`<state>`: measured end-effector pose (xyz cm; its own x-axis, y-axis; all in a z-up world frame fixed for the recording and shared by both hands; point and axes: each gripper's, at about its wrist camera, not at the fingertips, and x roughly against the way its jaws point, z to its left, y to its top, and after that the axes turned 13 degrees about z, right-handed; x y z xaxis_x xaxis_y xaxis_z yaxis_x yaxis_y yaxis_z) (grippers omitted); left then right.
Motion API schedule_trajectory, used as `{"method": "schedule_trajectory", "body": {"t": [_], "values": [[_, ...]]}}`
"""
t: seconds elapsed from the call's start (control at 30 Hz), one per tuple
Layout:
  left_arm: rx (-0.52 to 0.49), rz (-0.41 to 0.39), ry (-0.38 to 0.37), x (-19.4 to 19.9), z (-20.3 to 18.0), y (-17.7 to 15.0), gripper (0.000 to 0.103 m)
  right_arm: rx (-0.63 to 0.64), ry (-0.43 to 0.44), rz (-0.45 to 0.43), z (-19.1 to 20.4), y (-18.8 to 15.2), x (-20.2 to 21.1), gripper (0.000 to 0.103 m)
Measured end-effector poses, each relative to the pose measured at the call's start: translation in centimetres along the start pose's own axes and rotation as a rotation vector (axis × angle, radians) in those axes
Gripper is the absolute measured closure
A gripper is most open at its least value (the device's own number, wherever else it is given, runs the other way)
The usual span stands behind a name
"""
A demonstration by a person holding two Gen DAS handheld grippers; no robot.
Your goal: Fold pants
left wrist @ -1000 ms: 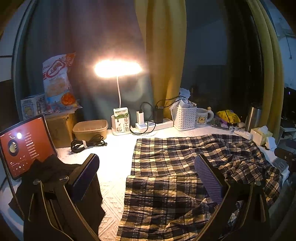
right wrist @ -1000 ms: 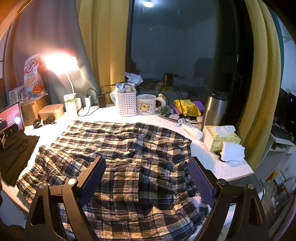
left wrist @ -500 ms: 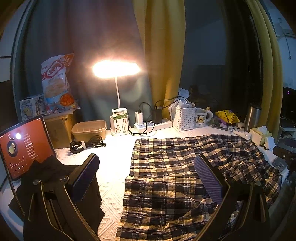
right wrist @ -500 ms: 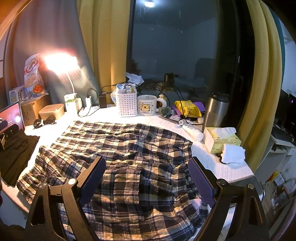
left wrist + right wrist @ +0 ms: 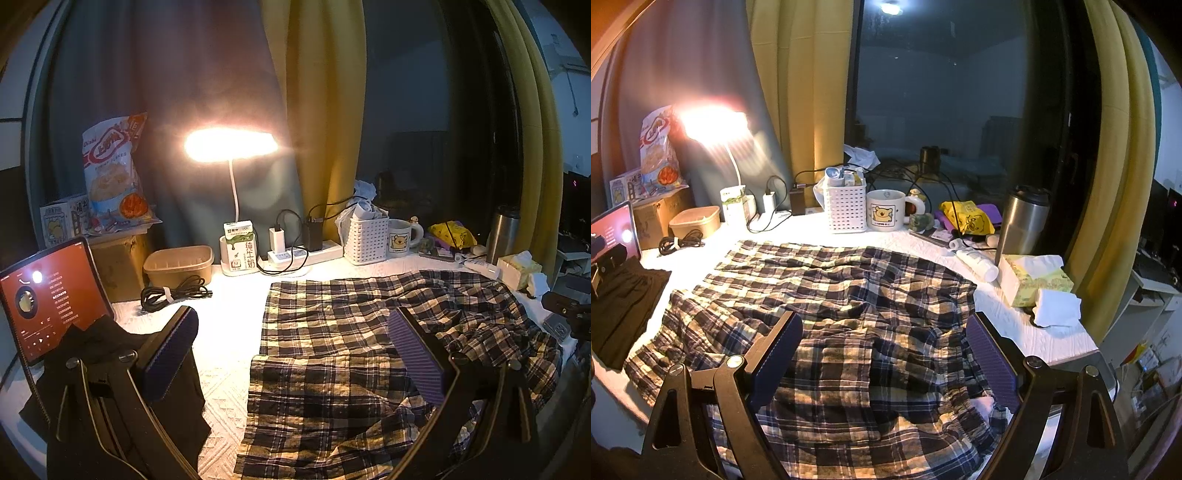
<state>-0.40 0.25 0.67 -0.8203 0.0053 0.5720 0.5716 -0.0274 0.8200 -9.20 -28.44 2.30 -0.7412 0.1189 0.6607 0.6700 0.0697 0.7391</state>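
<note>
The pants (image 5: 827, 295) are lying spread out under both tongs, checked cloth rumpled across the white table (image 5: 1027, 332), one end already doubled over near the left tongs (image 5: 291, 354). Compared with a second ago, almost nothing is changing: the cloth is keeping the same creases, and both views are drifting only a touch, as if the person is just steadying.

The left tongs are hanging with fingers wide apart and nothing between them, the folded hem showing just ahead. The right tongs (image 5: 882, 354) are the same, fingers apart, empty, hovering over the bunched middle of the pants. So I'm reading this as a pause between folds, with no grab started; the next pinch probably needs a hem or an edge, and the wrinkled bulge under the right tongs may need smoothing first.

Off to the left of the left tongs, a black garment (image 5: 122, 369) is sitting beside a glowing tablet (image 5: 51, 302). Further ahead, a lamp (image 5: 231, 146) is blazing over a milk carton (image 5: 240, 247), a power strip (image 5: 306, 253) and a coiled cable (image 5: 170, 293). Ahead of the right tongs a white basket (image 5: 846, 208), a mug (image 5: 886, 210) and a steel tumbler (image 5: 1021, 221) are lining the back edge, with a tissue box (image 5: 1034, 280) off to the right. Yellow curtains (image 5: 801, 92) are framing a dark window (image 5: 942, 92); it's evidently night outside.
</note>
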Motion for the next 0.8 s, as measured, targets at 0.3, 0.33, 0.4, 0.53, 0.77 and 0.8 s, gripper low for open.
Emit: {"method": "schedule_trajectory", "body": {"t": [0.3,0.33,0.4,0.53,0.77,0.8], "values": [[-0.007,-0.009,0.0,0.08,-0.13,0.08,0.002,0.001,0.0,0.0,0.09,0.11,-0.17,0.012],[-0.008,-0.012,-0.001,0.1,-0.1,0.11,0.002,0.001,0.0,0.0,0.1,0.14,-0.2,0.012],[-0.01,-0.016,-0.001,0.13,-0.12,0.18,0.002,0.001,0.0,-0.001,0.1,0.14,-0.23,0.012],[-0.012,-0.024,-0.005,0.21,-0.03,0.29,0.002,0.001,0.0,0.001,0.05,0.19,-0.36,0.012],[-0.017,-0.026,-0.004,-0.09,-0.1,0.52,0.002,0.002,-0.001,0.005,0.02,0.42,-0.73,0.012],[-0.018,-0.024,-0.004,-0.22,-0.15,0.6,0.002,0.002,0.001,0.008,0.05,0.5,-0.91,0.012]]}}
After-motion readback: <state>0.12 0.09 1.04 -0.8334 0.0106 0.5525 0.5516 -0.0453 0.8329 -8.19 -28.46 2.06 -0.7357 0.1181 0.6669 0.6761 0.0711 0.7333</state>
